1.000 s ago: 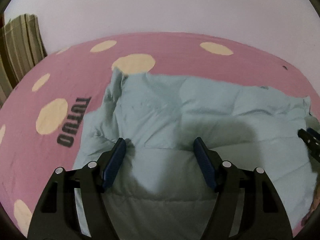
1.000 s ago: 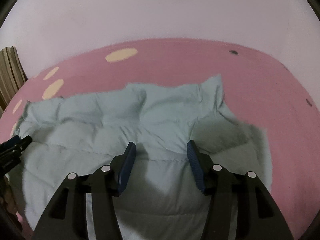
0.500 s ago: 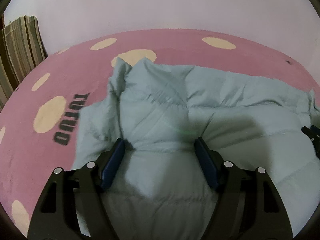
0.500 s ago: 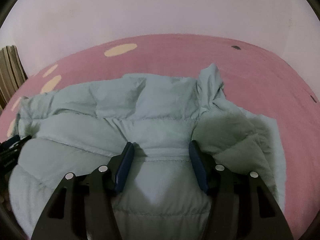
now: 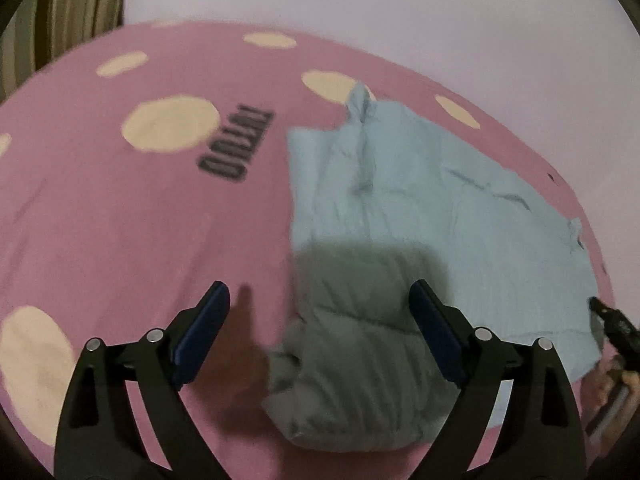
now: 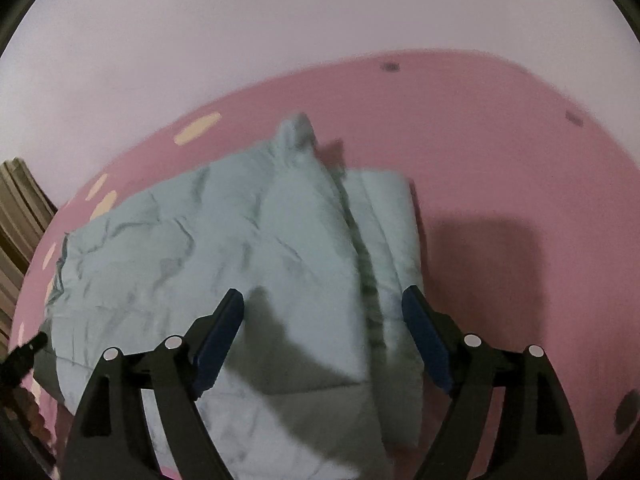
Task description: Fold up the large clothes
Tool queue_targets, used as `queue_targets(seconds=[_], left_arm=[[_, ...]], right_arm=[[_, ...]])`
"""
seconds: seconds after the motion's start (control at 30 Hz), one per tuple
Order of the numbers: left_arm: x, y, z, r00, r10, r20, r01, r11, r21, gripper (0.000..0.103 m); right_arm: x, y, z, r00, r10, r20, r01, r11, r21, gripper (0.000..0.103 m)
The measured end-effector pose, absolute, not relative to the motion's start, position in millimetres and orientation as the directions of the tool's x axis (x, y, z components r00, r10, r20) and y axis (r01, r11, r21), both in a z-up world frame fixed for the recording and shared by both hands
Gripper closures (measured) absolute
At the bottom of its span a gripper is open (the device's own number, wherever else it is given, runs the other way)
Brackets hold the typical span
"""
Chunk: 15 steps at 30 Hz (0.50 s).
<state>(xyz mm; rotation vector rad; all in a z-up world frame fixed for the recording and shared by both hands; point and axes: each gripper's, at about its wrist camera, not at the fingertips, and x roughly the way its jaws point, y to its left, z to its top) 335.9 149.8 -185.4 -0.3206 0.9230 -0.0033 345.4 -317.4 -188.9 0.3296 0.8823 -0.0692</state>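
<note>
I see bare pink polka-dot bedsheet (image 5: 120, 220) left of my left gripper (image 5: 320, 320) and right of my right gripper (image 6: 322, 320). The pale blue quilted jacket (image 5: 420, 200) lies folded and rumpled mid-bed. Both grippers gape wide, holding nothing. Only the left view shows the "TUTUO" lettering (image 5: 236, 144).

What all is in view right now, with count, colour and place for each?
jacket: one, pale blue, quilted, lying folded on the sheet
sheet: one, pink with cream spots and dark lettering, spread under the jacket
wall: one, pale, behind the sheet
curtain: one, striped brown and beige, far left
left claw: one, black with blue pads, open, above the jacket's left edge
right claw: one, black with blue pads, open, above the jacket's right part
</note>
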Motion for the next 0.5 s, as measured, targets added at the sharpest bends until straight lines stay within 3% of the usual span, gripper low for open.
queue_targets(seconds=[0.13,0.2,0.23,0.27,0.37,0.4,0.5], left_arm=[[342.0,143.3,-197.8,0.572,-0.218,-0.791,-0.147,0.921,-0.361,0.012],[343.6,140.0,-197.7,0.584,-0.193,-0.788,-0.166,0.923,-0.348,0.023],[345.4,137.0,-197.7,0.583,-0.204,-0.787,-0.152,0.924,-0.352,0.038],[346.9,134.9,-198.1,0.579,-0.222,-0.785,-0.141,0.921,-0.364,0.051],[349.3,128.9,-197.0,0.573,-0.256,-0.778,-0.113,0.916,-0.384,0.073],[348.9,127.3,-194.9,0.577,-0.261,-0.774,-0.102,0.917,-0.385,0.076],[343.9,126.9,-186.4,0.592,-0.257,-0.764,-0.088,0.922,-0.378,0.084]], right_arm=[[346.0,-319.3,-203.4,0.622,0.108,-0.776,0.215,0.929,0.301,0.021],[347.3,-316.4,-206.1,0.613,0.116,-0.782,0.211,0.929,0.303,0.023],[348.5,-315.2,-207.9,0.606,0.123,-0.786,0.21,0.928,0.308,0.027],[348.7,-313.7,-209.6,0.6,0.138,-0.788,0.207,0.925,0.32,0.038],[349.8,-308.0,-210.0,0.598,0.16,-0.785,0.19,0.923,0.333,0.06],[348.3,-305.2,-208.8,0.6,0.169,-0.782,0.182,0.923,0.339,0.068],[340.0,-301.1,-201.9,0.615,0.182,-0.767,0.172,0.919,0.356,0.079]])
